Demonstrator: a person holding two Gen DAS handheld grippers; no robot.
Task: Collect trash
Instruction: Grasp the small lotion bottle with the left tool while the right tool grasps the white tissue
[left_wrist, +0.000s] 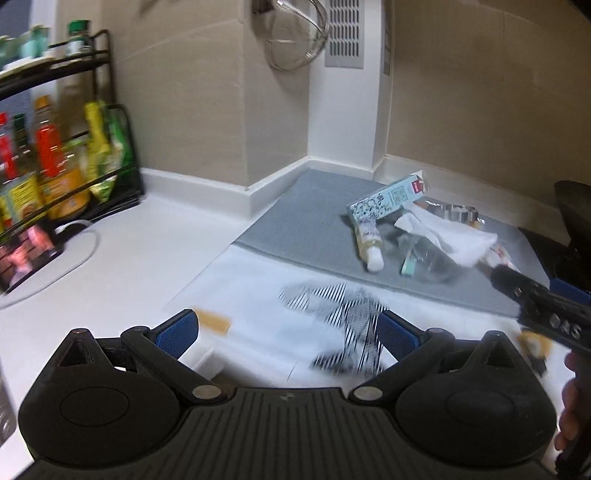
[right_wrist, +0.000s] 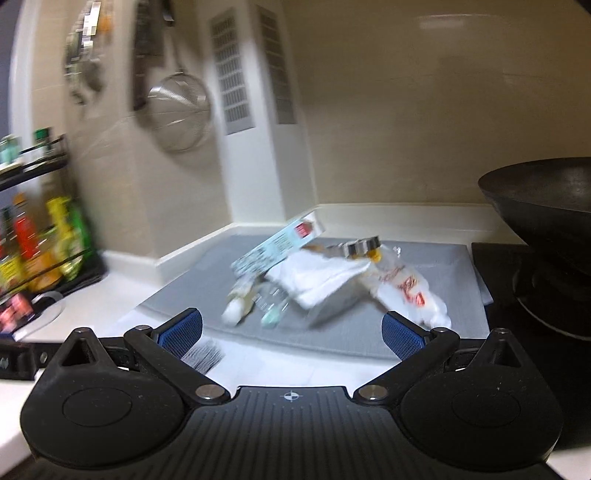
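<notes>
A heap of trash lies on a grey mat in the counter corner: a pale blue carton, a small tube, crumpled white tissue, a clear plastic piece and a printed plastic wrapper. A white bag with a black striped print lies flat in front of the mat. My left gripper is open just above this bag. My right gripper is open, short of the heap; its body shows in the left wrist view.
A black rack of sauce bottles stands at the left on the white counter. A black wok sits on a stove at the right. A metal strainer hangs on the wall.
</notes>
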